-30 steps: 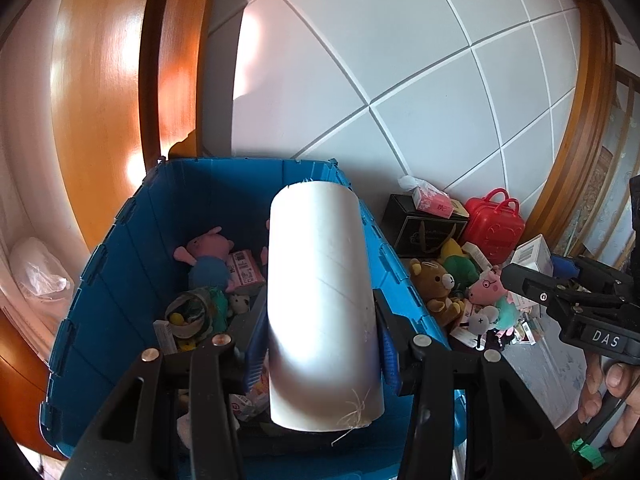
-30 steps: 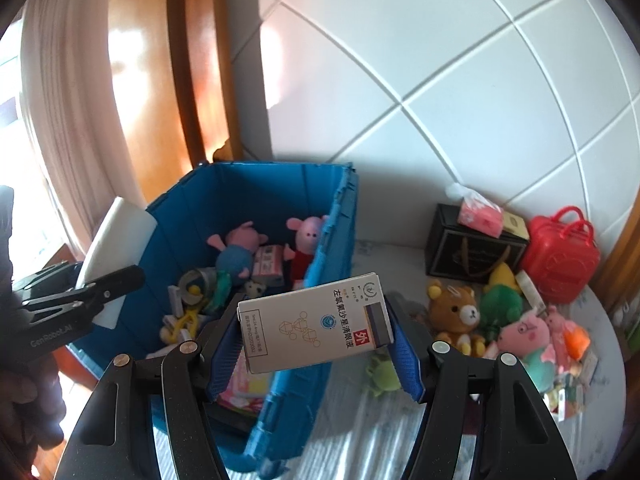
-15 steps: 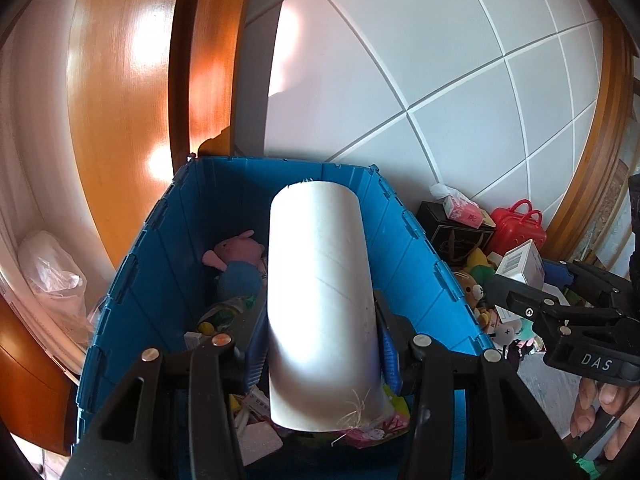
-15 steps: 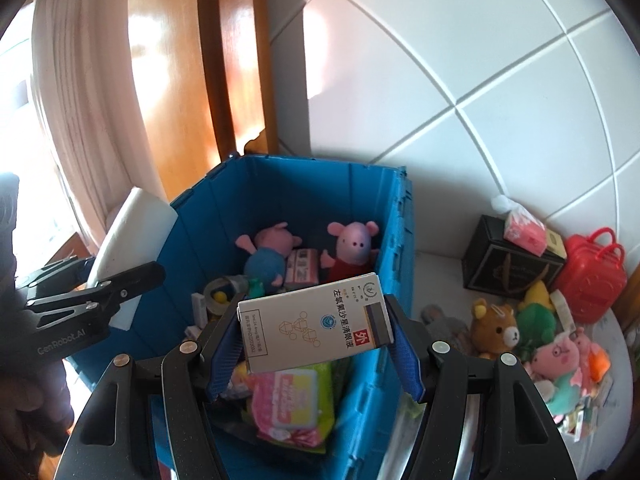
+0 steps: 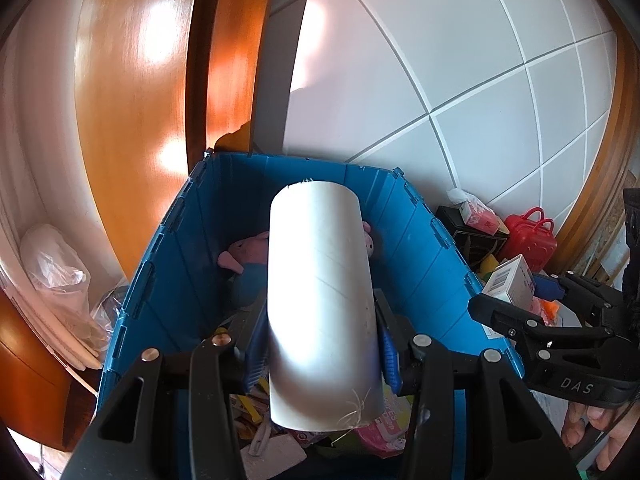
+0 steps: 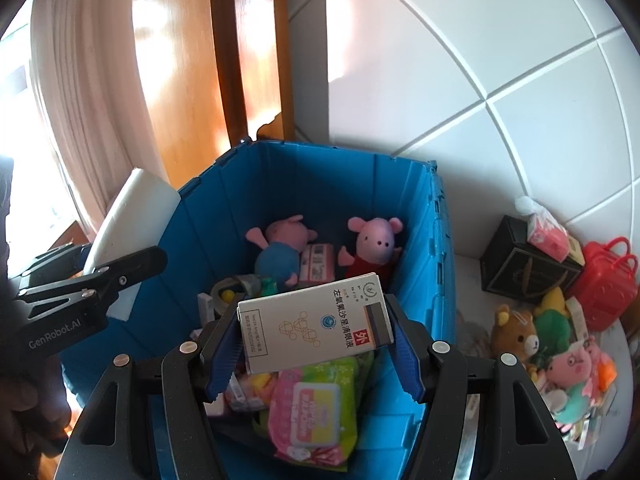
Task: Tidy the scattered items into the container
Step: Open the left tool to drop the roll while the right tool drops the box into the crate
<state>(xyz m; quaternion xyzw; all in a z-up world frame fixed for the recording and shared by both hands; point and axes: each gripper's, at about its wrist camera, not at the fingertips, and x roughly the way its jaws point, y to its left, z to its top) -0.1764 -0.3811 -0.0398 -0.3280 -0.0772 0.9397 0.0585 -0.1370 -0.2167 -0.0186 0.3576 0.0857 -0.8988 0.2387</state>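
Blue crate [image 6: 320, 184] lay beneath both grippers: left gripper [image 5: 320, 344] pinched a white tube [image 5: 320, 300], right gripper [image 6: 316, 344] a medicine box [image 6: 316, 320].

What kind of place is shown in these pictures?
Most likely a room in a home, perhaps a child's corner: soft toys lie on the floor beside a blue bin, near a wooden door and a curtain.
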